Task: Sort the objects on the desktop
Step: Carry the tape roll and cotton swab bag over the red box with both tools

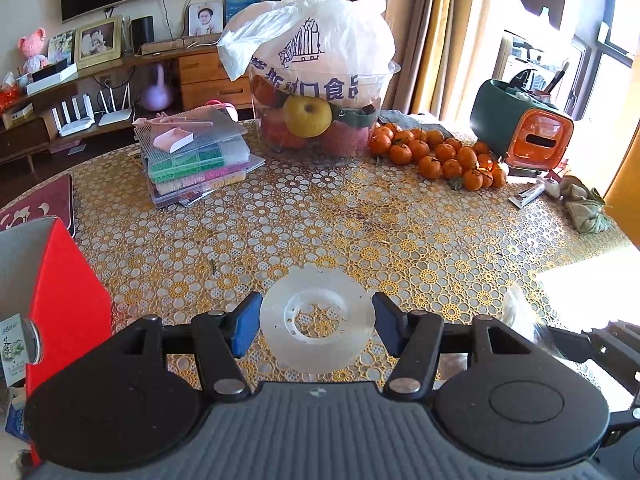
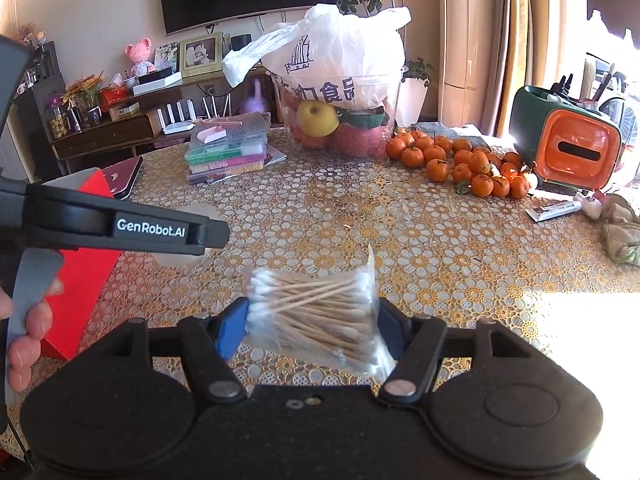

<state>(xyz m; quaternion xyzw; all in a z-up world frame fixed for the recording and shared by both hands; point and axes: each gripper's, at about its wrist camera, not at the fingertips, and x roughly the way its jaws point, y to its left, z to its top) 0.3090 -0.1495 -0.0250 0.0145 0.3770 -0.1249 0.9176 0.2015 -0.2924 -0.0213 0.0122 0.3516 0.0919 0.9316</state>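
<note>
Clear bag of cotton swabs (image 2: 320, 316) gripped in right claw (image 2: 314, 330); left claw (image 1: 317, 326) apparently clamping translucent disc (image 1: 318, 316).

My left gripper (image 1: 318, 322) hung low over the table, its two blue-padded fingers (image 1: 245, 327) set wide on either side of a clear plastic disc (image 1: 318, 318), each pad right at the rim; whether they pressed it I could not tell. My right gripper (image 2: 314, 326) had its pads closed against the ends of a bag of cotton swabs (image 2: 316, 314). My left hand (image 2: 28, 330) curled around the left gripper's grey handle.
</note>
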